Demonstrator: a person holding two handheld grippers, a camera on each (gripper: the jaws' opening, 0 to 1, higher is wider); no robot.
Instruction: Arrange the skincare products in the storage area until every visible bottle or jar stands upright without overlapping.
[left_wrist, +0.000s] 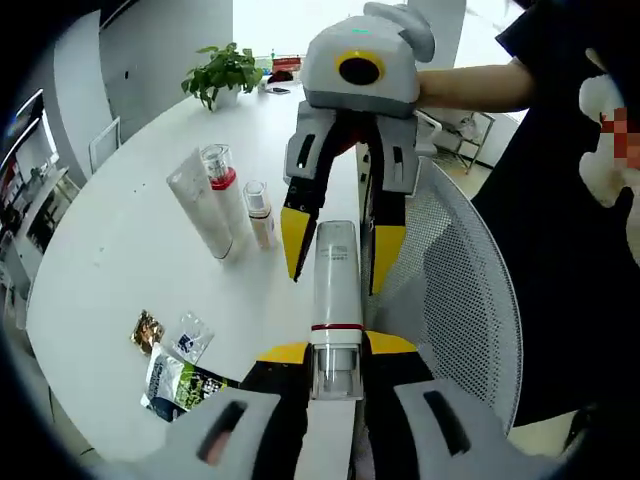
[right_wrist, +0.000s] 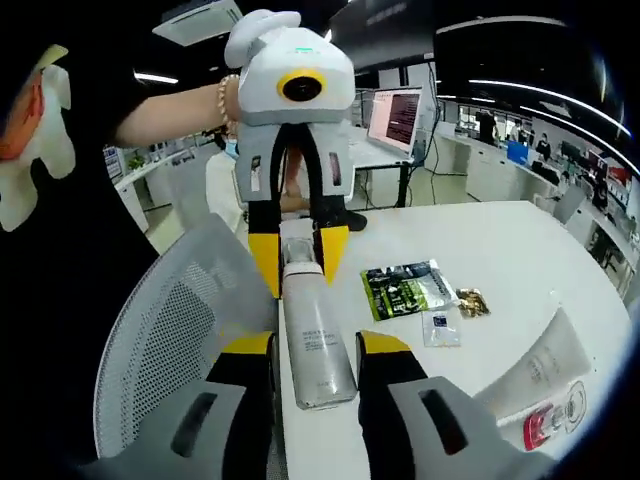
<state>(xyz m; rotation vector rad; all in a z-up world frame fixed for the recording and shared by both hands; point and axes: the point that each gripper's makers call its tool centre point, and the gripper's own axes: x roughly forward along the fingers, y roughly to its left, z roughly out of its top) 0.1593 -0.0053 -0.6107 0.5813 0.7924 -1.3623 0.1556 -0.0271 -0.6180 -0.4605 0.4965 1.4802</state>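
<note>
A tall white bottle (left_wrist: 335, 290) with a clear cap and a red ring is held level in the air, one gripper at each end. My left gripper (left_wrist: 337, 350) is shut on the cap end. My right gripper (left_wrist: 340, 250) reaches in from the far side, its yellow-tipped jaws around the bottle's base. In the right gripper view the same bottle (right_wrist: 315, 340) lies between my right gripper (right_wrist: 315, 345), and the left gripper (right_wrist: 298, 262) clamps the cap. On the table lie a white tube (left_wrist: 200, 215), a red-capped bottle (left_wrist: 222, 195) and a small bottle (left_wrist: 258, 212).
A grey mesh chair (left_wrist: 470, 270) stands at the round white table's (left_wrist: 120, 260) edge, right under the held bottle. Sachets and a green packet (left_wrist: 180, 380) lie near the front rim. A potted plant (left_wrist: 225, 72) stands at the far side. A person's arm holds the right gripper.
</note>
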